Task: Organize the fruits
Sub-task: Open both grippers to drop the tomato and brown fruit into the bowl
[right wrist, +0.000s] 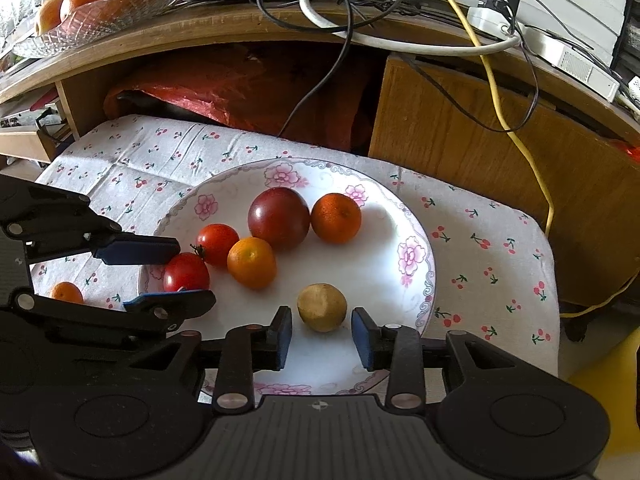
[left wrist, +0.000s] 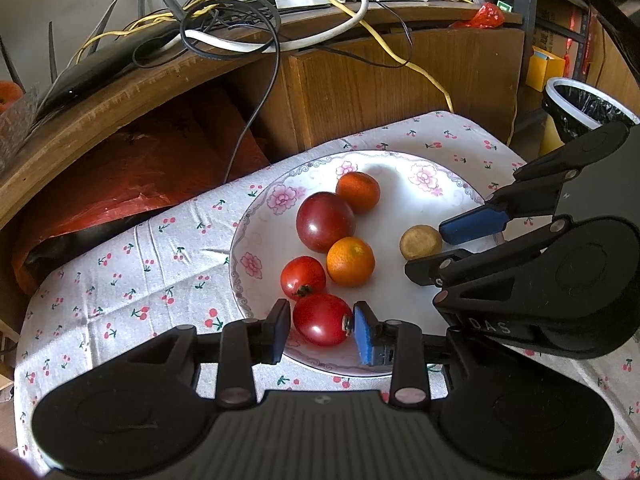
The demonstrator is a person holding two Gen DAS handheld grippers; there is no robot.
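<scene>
A flowered white plate (left wrist: 256,240) (right wrist: 424,264) holds a dark red tomato (left wrist: 325,222), two small oranges (left wrist: 351,262) (left wrist: 358,192), two red tomatoes and a small brown fruit (right wrist: 322,307). My left gripper (left wrist: 322,332) (right wrist: 196,273) is shut on the nearest red tomato (left wrist: 322,319), which rests at the plate's near rim. The other red tomato (left wrist: 303,278) lies just beyond it. My right gripper (right wrist: 322,338) (left wrist: 425,249) stands open, with the brown fruit between its fingers and a gap on each side.
A cherry-print cloth (right wrist: 480,248) covers the low table. A loose small orange (right wrist: 66,292) lies on it left of the plate. Behind rises a wooden desk (right wrist: 440,128) with cables, a red bag under it and a glass fruit bowl (right wrist: 100,4). A lined bin (left wrist: 580,108) stands to the right.
</scene>
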